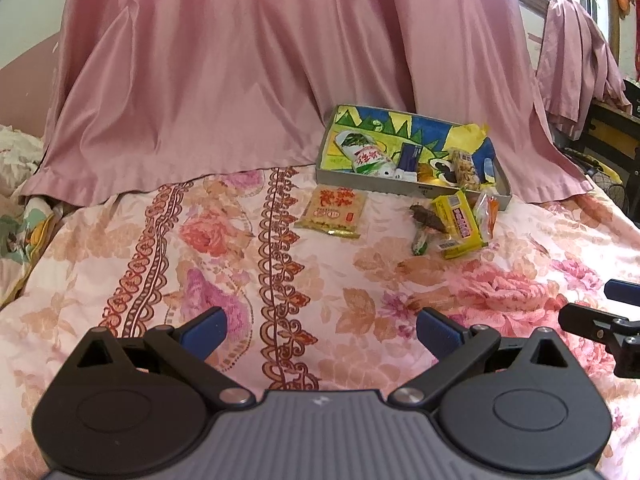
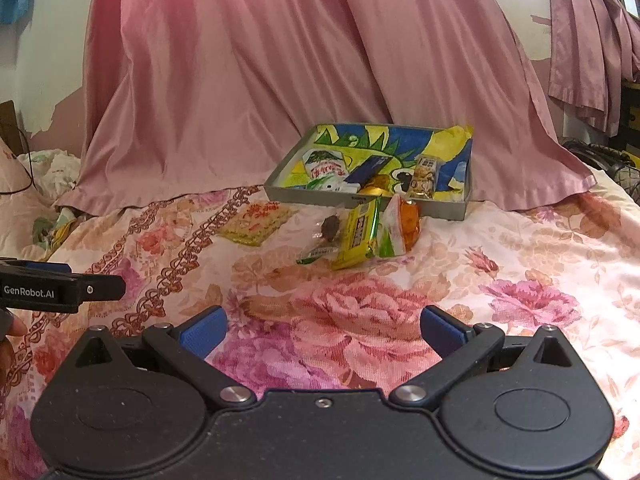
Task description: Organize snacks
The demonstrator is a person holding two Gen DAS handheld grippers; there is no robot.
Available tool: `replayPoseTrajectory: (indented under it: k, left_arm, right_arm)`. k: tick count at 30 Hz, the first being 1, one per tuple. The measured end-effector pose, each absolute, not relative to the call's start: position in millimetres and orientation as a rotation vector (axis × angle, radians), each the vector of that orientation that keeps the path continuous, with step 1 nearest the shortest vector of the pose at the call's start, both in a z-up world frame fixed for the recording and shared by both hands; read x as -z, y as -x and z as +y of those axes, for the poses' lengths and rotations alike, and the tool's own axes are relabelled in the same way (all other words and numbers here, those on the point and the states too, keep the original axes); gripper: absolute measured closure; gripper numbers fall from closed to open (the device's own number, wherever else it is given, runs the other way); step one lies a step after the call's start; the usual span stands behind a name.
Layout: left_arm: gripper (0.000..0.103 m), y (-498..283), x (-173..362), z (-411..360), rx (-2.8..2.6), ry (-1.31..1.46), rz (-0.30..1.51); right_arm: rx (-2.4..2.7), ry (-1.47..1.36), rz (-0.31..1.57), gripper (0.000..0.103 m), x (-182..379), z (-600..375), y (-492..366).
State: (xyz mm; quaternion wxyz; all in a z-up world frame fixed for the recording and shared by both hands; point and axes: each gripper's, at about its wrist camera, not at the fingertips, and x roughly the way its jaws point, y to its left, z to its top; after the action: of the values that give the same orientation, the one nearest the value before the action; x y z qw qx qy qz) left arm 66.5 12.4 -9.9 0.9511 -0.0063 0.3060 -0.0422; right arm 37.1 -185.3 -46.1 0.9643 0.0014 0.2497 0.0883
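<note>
A shallow grey tray with a bright blue-yellow-green lining rests on the floral bedspread and holds several snack packets. In front of it lie a flat beige packet, a yellow bar, a dark brown sweet, a small green wrapper and an orange-filled bag. My left gripper stands open over the bedspread, well short of the snacks. My right gripper is open too, nothing between its blue pads.
A pink satin curtain drapes onto the bed right behind the tray. The right gripper's finger shows at the left view's right edge; the left gripper's finger and a hand show at the right view's left edge.
</note>
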Motion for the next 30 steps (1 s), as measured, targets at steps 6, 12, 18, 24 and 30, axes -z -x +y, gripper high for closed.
replayPoseTrajectory:
  k: [6, 12, 18, 24, 30]
  left_arm:
    - [0.000, -73, 4, 12, 0.094, -0.005, 0.604]
    - [0.000, -83, -4, 15, 0.107, -0.045, 0.589]
    - [0.000, -93, -11, 18, 0.110, -0.048, 0.573]
    - [0.000, -102, -15, 23, 0.113, -0.066, 0.561]
    - [0.000, -122, -18, 32, 0.131, -0.044, 0.549]
  right_arm:
    - [-0.178, -0.007, 0.490, 0.001, 46, -183, -44]
    - [-0.178, -0.009, 0.490, 0.001, 49, -178, -53]
    - [-0.169, -0.020, 0.488, 0.001, 50, -174, -63]
    - [-0.159, -0.031, 0.472, 0.001, 44, -172, -77]
    - [-0.130, -0.035, 0.446, 0.001, 36, -167, -96]
